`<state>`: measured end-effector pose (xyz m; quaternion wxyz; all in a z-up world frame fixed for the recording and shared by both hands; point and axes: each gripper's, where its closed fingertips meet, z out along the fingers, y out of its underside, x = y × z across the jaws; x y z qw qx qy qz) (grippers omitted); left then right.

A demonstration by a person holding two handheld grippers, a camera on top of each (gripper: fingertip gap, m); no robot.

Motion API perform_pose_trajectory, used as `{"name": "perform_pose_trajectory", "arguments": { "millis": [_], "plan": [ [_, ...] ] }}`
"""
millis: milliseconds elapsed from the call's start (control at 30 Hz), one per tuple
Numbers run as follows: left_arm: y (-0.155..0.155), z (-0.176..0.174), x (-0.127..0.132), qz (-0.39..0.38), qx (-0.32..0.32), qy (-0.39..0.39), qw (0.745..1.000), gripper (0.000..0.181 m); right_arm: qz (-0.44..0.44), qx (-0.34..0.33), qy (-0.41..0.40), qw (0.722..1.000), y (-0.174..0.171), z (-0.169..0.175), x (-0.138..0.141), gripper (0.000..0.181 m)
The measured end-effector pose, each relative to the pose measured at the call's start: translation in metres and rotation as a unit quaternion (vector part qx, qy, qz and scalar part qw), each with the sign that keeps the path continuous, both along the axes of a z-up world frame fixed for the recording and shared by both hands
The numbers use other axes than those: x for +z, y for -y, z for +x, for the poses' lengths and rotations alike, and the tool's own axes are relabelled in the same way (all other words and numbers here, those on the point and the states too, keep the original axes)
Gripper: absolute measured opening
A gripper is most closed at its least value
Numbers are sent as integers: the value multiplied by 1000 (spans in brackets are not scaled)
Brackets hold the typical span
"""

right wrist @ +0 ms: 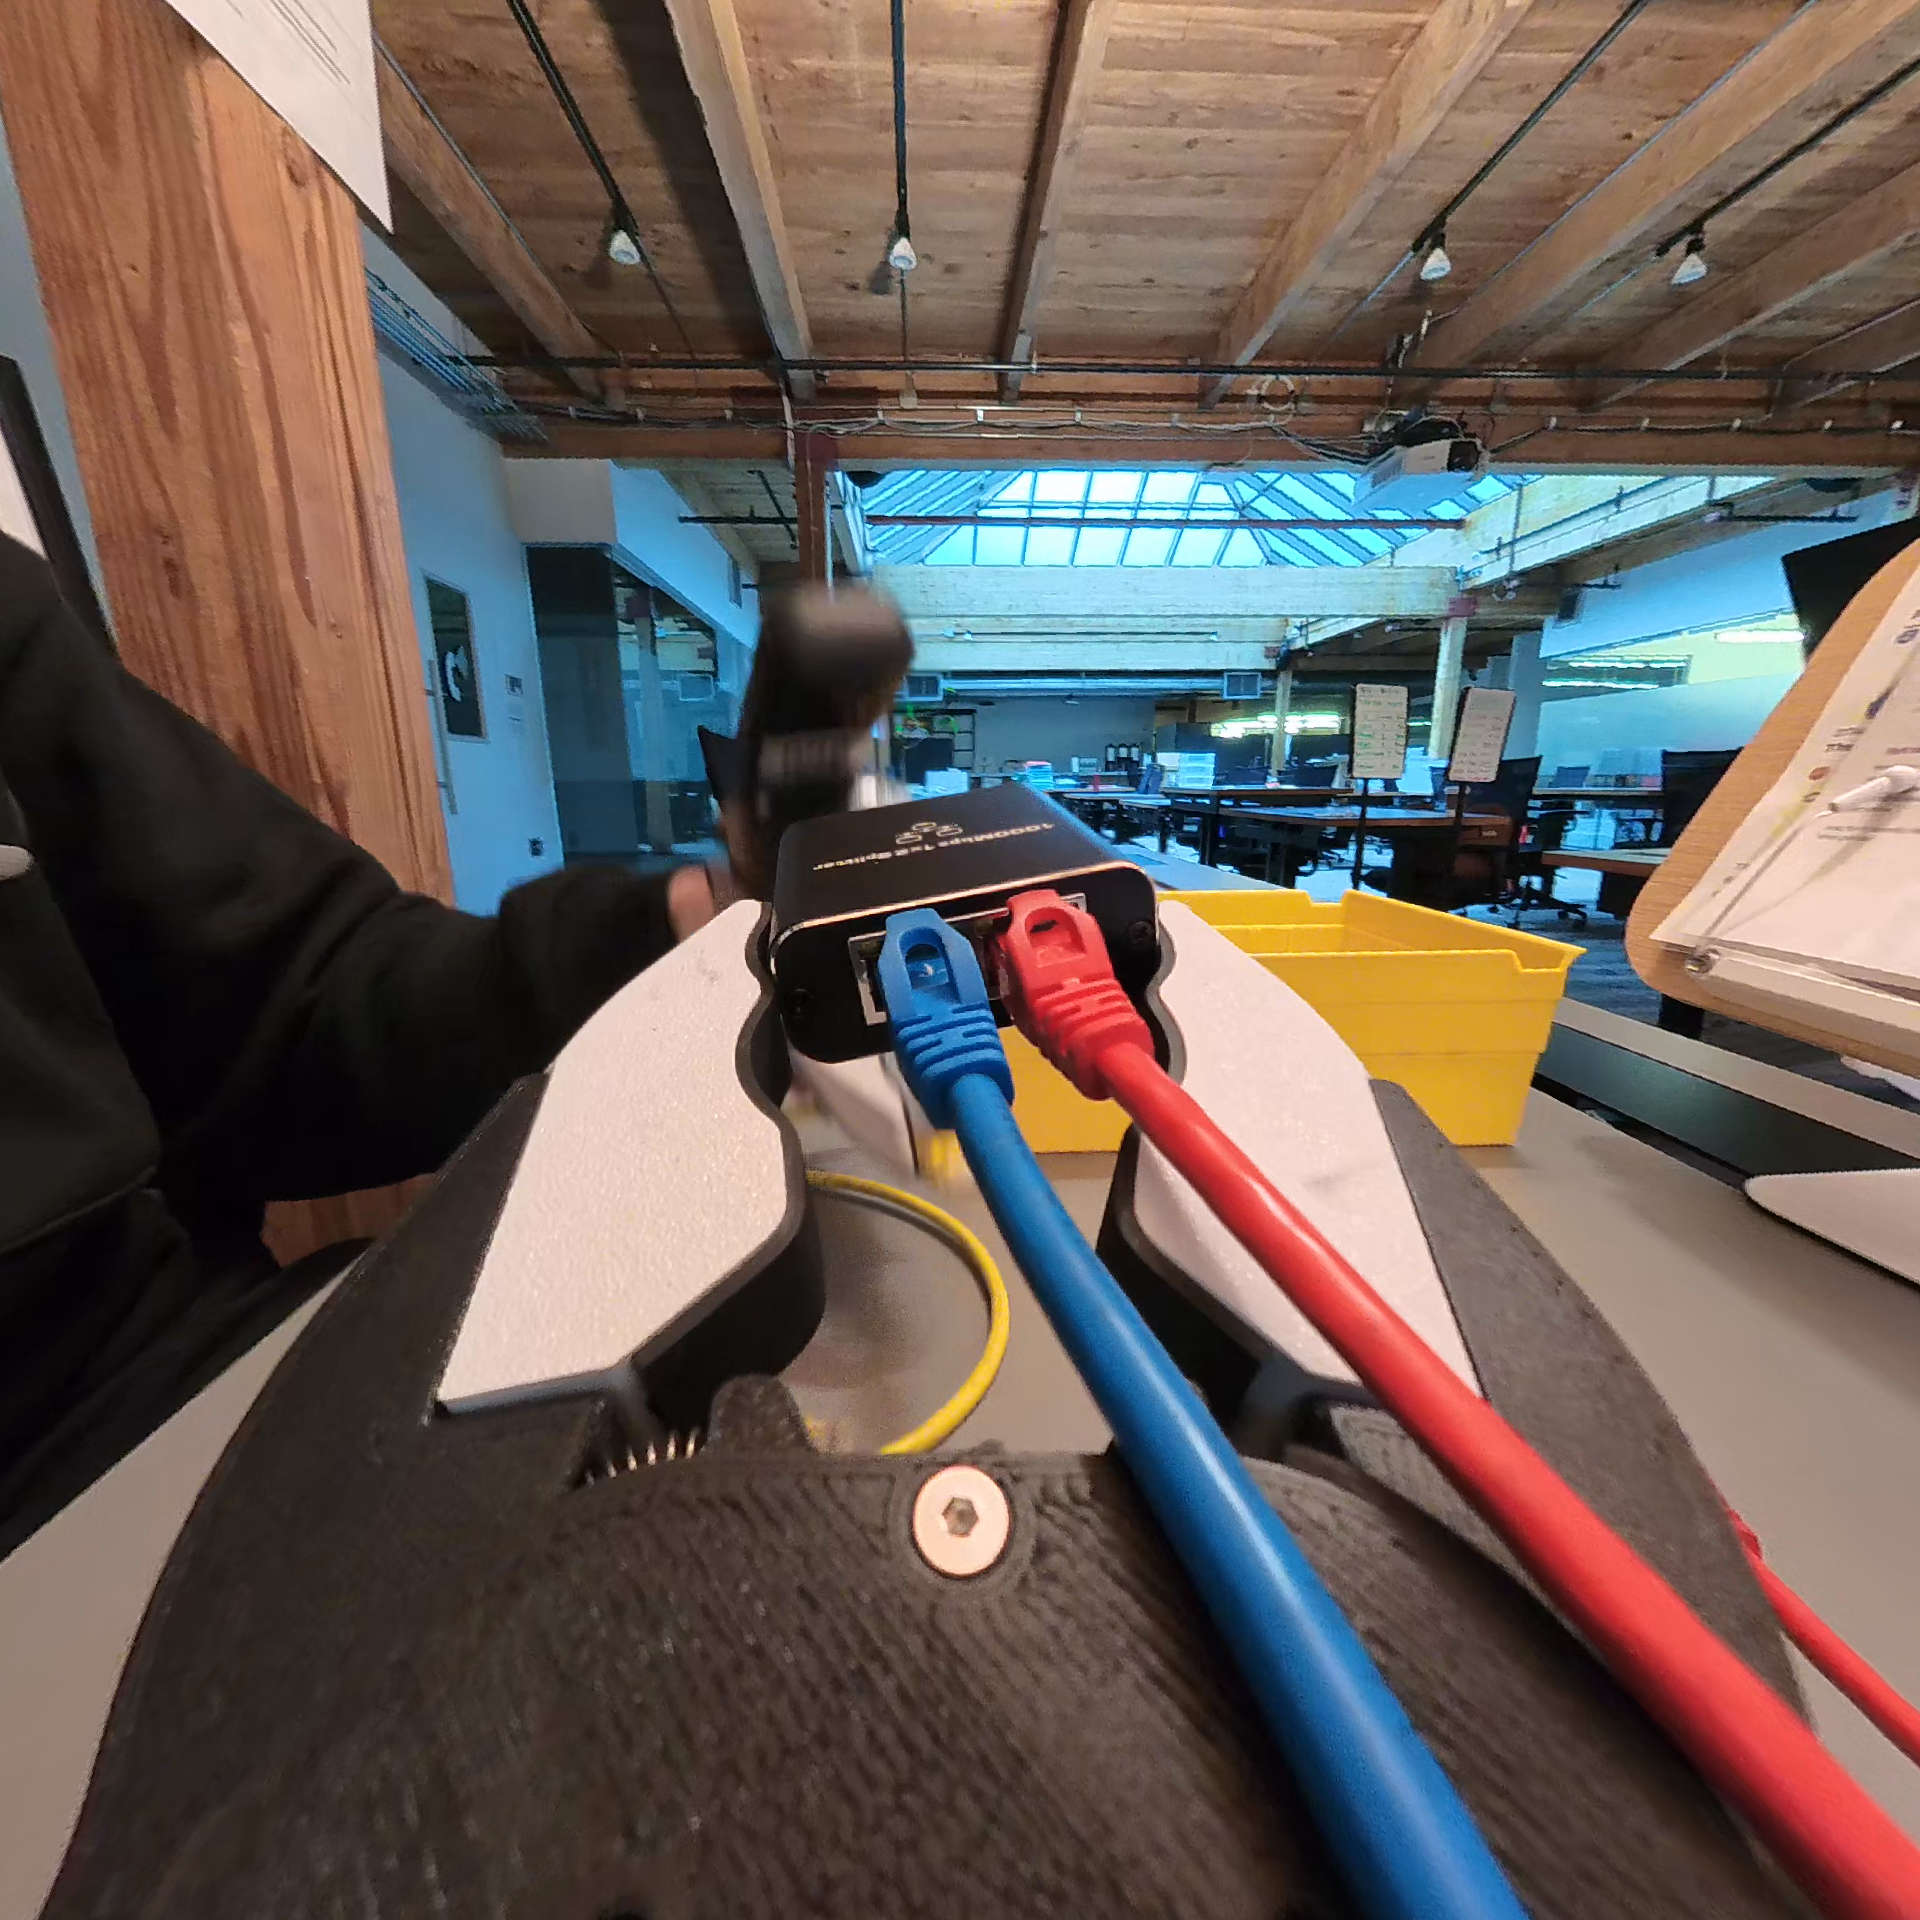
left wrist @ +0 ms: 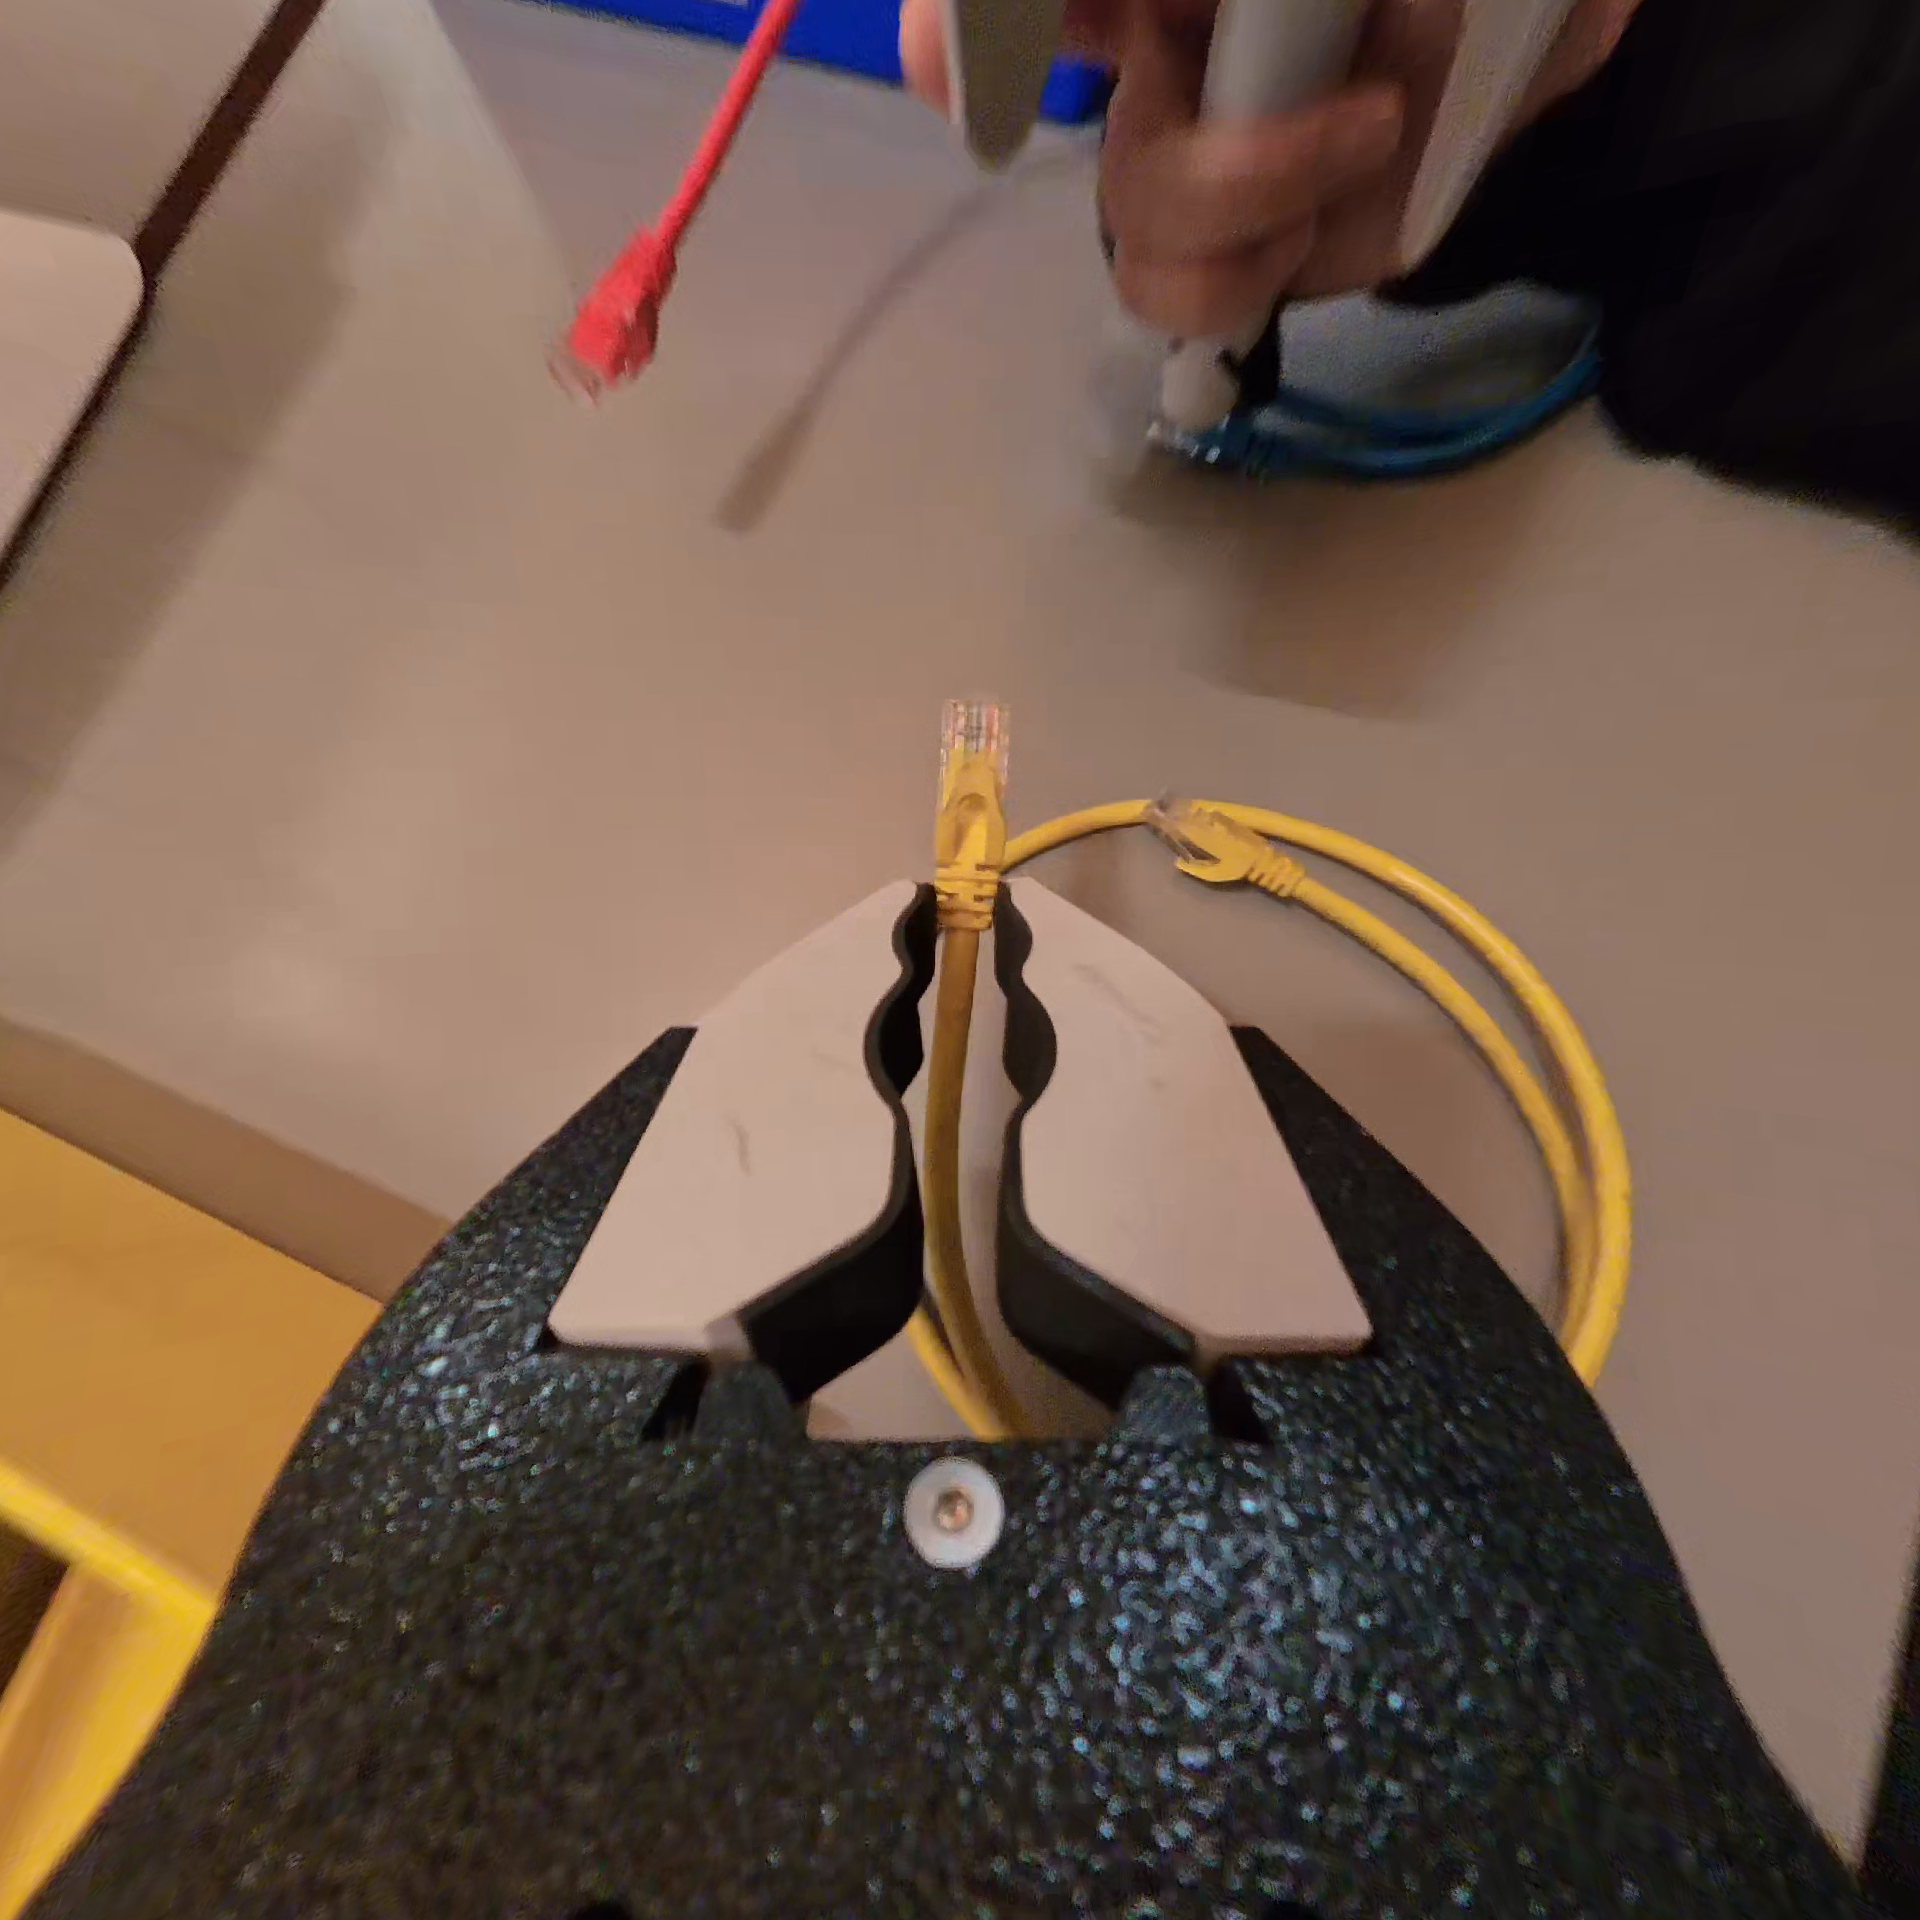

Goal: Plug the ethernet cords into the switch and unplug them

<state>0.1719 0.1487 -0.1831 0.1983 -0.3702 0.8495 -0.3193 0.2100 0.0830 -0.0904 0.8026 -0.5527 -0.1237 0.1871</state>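
Note:
My left gripper [left wrist: 966, 889] is shut on a yellow ethernet cord [left wrist: 1496, 997] just behind its clear plug [left wrist: 974, 774], which points forward above the grey table. The cord's other plug [left wrist: 1221, 844] lies on its loop. My right gripper [right wrist: 956, 927] is shut on the small black switch [right wrist: 966, 842] and holds it up. A blue cord's plug [right wrist: 935, 997] and a red cord's plug [right wrist: 1070, 987] sit in two ports on the switch's near face. In the left wrist view a loose red plug [left wrist: 613, 322] hangs blurred, and a blue cord [left wrist: 1403, 431] lies on the table.
A yellow bin [right wrist: 1382, 987] stands behind the switch and also shows in the left wrist view [left wrist: 94, 1382]. A clipboard stand [right wrist: 1787, 831] is at right. A person's dark sleeve [right wrist: 260, 987] is at left, and a hand [left wrist: 1226, 197] holds the right gripper.

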Motion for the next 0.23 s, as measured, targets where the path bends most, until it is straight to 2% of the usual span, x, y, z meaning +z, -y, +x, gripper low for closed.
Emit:
{"name": "perform_pose_trajectory", "arguments": {
  "millis": [33,133,233],
  "plan": [
    [2,3,13,7,-8,2,1000,10,-2,-4,5,1000,0,1,-1,64],
    [12,8,46,36,-46,1,998,10,-2,-10,17,1000,2,1,-1,64],
    [21,8,63,65,-84,-15,994,10,1,-7,13,1000,4,2,1,64]
  ]
}}
